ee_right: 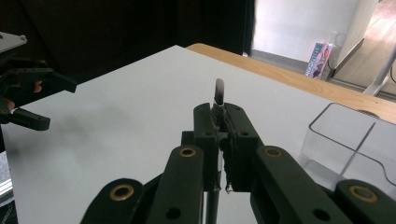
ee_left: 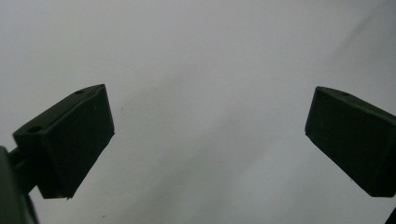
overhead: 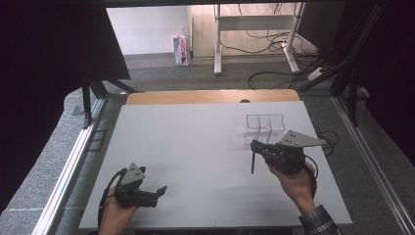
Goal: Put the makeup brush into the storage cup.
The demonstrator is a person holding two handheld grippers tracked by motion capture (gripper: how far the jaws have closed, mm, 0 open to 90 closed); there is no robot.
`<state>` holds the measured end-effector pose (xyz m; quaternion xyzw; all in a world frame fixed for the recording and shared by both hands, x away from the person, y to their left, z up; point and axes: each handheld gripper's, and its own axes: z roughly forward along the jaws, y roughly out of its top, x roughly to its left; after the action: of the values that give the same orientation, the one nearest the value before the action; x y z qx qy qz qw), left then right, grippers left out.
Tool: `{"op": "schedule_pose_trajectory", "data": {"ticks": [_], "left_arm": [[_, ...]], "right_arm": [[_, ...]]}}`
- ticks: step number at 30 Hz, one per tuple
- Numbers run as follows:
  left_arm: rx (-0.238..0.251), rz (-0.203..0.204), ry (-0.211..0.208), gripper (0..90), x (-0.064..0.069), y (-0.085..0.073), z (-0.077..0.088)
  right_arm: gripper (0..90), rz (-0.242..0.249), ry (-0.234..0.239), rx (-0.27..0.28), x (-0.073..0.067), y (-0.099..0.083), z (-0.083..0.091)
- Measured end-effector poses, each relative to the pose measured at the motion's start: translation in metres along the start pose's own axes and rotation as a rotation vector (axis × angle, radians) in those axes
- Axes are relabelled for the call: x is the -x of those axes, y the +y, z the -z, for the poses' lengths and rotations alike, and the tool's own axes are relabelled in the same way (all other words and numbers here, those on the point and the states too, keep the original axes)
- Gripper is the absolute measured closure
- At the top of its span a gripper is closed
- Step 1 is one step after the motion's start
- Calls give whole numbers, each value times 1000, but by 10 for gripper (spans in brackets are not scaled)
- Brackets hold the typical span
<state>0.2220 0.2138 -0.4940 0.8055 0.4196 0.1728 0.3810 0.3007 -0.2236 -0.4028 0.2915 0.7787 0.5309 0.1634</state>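
My right gripper [overhead: 256,148] hovers over the right half of the white table [overhead: 195,147], shut on a thin dark stick [overhead: 252,164]. In the right gripper view the stick [ee_right: 218,91] pokes out beyond the closed jaws of that gripper [ee_right: 219,114]. Just beyond it stands a clear plastic container [overhead: 265,124] with dividers, also seen as the container [ee_right: 345,144] at the right of that view. My left gripper [overhead: 160,190] rests low at the table's near left, open. In its own view the left gripper [ee_left: 208,135] has only white table between the jaws.
The wooden table edge [overhead: 210,96] runs along the far side of the white board. Beyond it, on the floor, are desk legs, cables and a small carton [overhead: 181,50]. Black frame posts stand at both sides. The left gripper [ee_right: 28,100] shows far left in the right gripper view.
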Motion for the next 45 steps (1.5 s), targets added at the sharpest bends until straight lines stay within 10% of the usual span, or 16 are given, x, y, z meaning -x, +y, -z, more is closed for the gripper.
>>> {"op": "schedule_pose_trajectory", "data": {"ticks": [30, 45], "left_arm": [[11, 90, 13, 15, -20, -20, 13], [-3, 46, 22, 15, -14, -17, 11]], "right_arm": [[844, -29, -99, 29, 44, 12, 10], [844, -55, -147, 60, 72, 26, 9]]}}
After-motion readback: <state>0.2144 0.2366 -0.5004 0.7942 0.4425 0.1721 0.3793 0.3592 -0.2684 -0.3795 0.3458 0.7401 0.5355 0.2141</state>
